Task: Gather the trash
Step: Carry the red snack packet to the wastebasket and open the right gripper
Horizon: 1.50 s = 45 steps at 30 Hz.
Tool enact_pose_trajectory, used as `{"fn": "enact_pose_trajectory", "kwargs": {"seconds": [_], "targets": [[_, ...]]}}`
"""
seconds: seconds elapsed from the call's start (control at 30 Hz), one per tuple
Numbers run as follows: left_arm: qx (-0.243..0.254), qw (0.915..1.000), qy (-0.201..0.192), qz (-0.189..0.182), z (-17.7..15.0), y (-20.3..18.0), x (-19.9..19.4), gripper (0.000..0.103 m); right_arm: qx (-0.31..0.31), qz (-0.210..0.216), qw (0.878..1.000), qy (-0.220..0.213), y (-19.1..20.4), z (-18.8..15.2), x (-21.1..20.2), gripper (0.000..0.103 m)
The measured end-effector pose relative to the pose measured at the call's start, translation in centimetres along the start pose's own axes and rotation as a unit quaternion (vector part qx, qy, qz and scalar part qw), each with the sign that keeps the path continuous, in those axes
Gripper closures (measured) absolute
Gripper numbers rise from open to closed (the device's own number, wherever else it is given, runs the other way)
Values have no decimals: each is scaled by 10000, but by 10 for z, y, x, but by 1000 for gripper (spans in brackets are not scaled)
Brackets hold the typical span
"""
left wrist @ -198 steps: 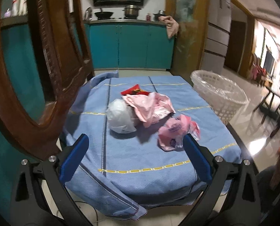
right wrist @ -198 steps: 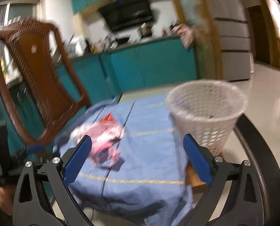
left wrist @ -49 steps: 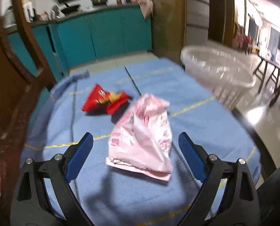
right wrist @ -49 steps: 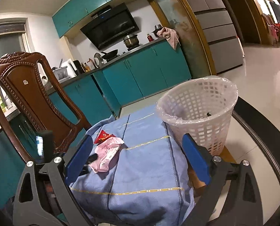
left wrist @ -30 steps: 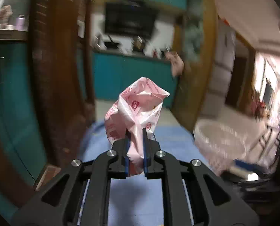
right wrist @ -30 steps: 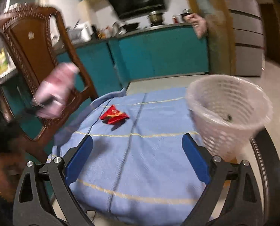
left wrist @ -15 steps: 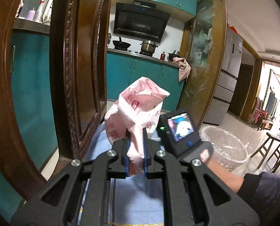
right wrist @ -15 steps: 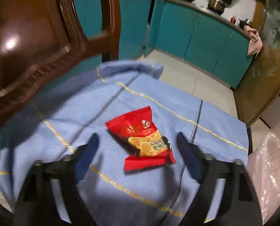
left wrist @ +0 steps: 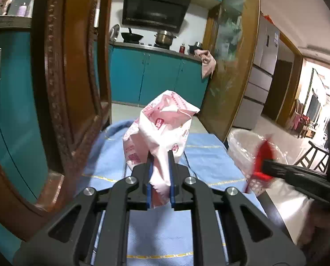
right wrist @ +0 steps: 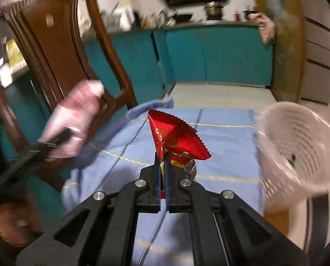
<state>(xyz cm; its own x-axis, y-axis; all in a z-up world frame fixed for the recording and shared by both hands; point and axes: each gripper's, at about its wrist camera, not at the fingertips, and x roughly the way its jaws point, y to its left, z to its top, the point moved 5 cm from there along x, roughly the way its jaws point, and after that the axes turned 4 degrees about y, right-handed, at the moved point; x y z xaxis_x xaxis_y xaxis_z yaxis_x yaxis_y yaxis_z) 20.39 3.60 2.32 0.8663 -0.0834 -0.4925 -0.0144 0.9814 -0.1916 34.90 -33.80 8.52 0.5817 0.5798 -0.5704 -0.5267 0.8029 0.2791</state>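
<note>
A blue cloth (left wrist: 209,155) with yellow stripes covers the table (right wrist: 227,137) in a teal-cabinet kitchen (left wrist: 156,77), a carved wooden chair (left wrist: 62,84) at nine o'clock. Only the right wrist view shows inside the white basket (right wrist: 298,146) at three o'clock. The left gripper (left wrist: 160,155) pinches the pink bag (left wrist: 162,128) aloft; the right gripper (right wrist: 162,158), jaws just closed, clamps the red wrapper (right wrist: 173,133) above the cloth.

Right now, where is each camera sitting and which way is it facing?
Left wrist: on the left gripper, looking along its fingers at the pink bag they pinch, kitchen cabinets beyond.
Right wrist: on the right gripper, looking along its fingers at the red wrapper they pinch.
Shared: blue cloth, white basket, both pieces of trash and each other's gripper.
</note>
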Motion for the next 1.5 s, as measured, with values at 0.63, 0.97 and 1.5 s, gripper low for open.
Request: {"fn": "enact_pose_trajectory", "kwargs": {"seconds": [0.63, 0.97, 1.5], "targets": [[378, 9988, 250, 162, -17, -17, 2, 90, 59, -185, 9995, -247, -13, -29, -12, 100], [368, 9989, 257, 158, -15, -18, 2, 90, 9, -189, 9997, -175, -11, -31, -6, 100], [391, 9987, 307, 119, -16, -17, 4, 90, 521, -1119, 9882, -904, -106, 71, -32, 99]]}}
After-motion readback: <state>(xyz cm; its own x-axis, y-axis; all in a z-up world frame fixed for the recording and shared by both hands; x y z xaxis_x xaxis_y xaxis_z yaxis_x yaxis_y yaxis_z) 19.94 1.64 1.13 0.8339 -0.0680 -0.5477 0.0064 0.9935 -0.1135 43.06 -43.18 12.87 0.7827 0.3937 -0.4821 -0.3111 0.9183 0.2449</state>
